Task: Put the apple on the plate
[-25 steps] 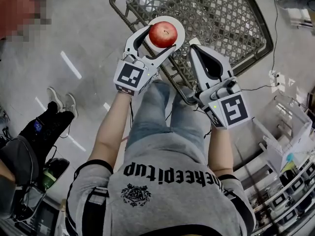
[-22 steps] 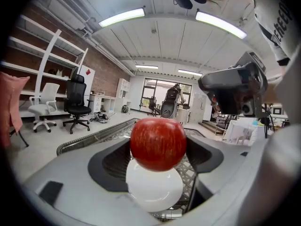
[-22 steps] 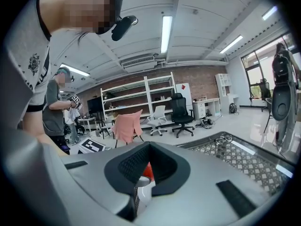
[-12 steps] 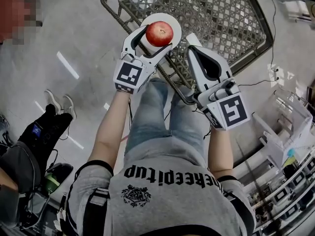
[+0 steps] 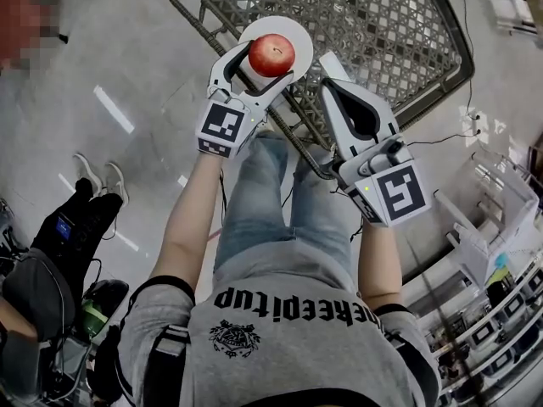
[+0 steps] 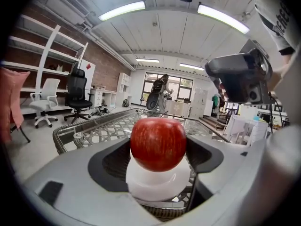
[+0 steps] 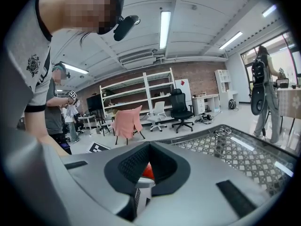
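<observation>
A red apple [image 5: 271,55] is clamped between the jaws of my left gripper [image 5: 270,59], which is shut on it. It hangs just above a small white plate [image 5: 299,34] near the front corner of the lattice-top table [image 5: 382,15]. In the left gripper view the apple [image 6: 157,144] fills the jaw gap, with the plate [image 6: 157,186] right under it; whether they touch I cannot tell. My right gripper [image 5: 329,73] is shut and empty, to the right of the plate. Through its jaw opening a bit of the apple [image 7: 147,172] shows.
The table's thick woven rim [image 5: 301,138] runs under both grippers. A second person's legs and shoes [image 5: 93,185] are on the floor at the left. White shelving [image 5: 501,227] stands at the right, and office chairs [image 6: 77,95] further off.
The left gripper with the apple has edged slightly forward, keeping over the plate. The right gripper has hardly moved.
</observation>
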A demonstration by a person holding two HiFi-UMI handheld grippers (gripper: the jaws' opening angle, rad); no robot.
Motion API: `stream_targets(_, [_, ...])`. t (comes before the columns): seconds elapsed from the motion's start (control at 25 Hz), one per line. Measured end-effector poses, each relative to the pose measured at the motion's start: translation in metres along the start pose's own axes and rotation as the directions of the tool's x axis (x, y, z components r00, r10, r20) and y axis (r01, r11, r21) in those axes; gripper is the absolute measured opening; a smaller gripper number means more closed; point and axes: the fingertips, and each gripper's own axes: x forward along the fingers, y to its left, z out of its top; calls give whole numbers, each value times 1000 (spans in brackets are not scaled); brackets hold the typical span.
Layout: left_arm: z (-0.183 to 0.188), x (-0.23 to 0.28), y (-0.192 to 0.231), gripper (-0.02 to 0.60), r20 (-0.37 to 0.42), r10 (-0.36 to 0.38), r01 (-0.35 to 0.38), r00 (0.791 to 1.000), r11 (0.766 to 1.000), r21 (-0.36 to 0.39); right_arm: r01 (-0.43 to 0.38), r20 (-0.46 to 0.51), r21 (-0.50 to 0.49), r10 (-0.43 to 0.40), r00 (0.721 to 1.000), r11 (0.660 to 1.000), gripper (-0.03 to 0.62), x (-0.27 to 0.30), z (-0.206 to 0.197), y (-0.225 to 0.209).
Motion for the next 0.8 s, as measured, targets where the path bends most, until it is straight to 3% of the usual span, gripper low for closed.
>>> stream_targets(0.8, [-4,8,-7,403,-41,10,-9,999,1000,28,7,-7,9,-7,1000,1000,3,-15,0,2])
